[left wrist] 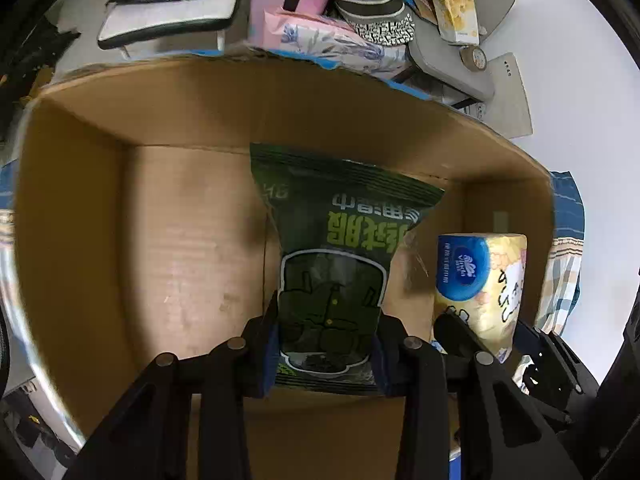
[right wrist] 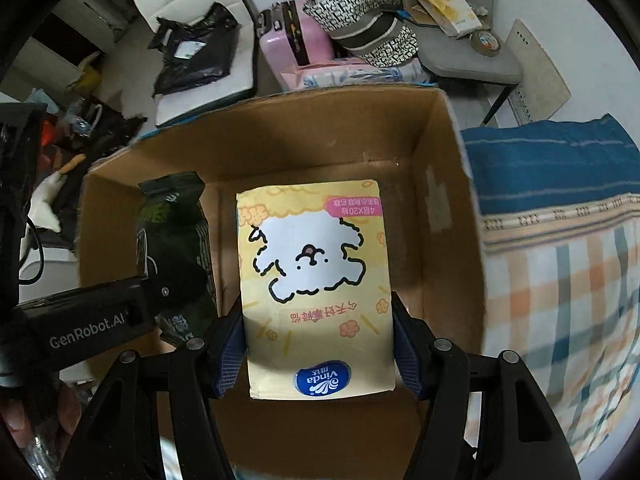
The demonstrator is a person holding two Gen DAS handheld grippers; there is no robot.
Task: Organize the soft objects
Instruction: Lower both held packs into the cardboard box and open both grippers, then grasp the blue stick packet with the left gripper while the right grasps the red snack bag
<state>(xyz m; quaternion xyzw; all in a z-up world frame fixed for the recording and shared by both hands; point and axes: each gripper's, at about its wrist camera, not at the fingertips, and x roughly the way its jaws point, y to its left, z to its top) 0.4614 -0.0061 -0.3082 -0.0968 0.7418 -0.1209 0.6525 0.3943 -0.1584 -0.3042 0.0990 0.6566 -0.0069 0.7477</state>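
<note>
My left gripper (left wrist: 326, 344) is shut on a dark green packet (left wrist: 332, 248) and holds it inside an open cardboard box (left wrist: 180, 240). My right gripper (right wrist: 318, 344) is shut on a yellow Vinda tissue pack (right wrist: 312, 280) with a white cartoon dog, also held inside the box (right wrist: 440, 208). The tissue pack shows at the right of the left wrist view (left wrist: 484, 280). The green packet shows at the left of the right wrist view (right wrist: 172, 240), with the left gripper's body (right wrist: 88, 320) in front of it.
A plaid and blue striped cloth (right wrist: 560, 240) lies right of the box. Behind the box are a pink suitcase (right wrist: 292, 40), a patterned bag (right wrist: 368, 28), a grey chair (right wrist: 460, 40) with a snack bag, and a white chair (right wrist: 200, 40) with a black bag.
</note>
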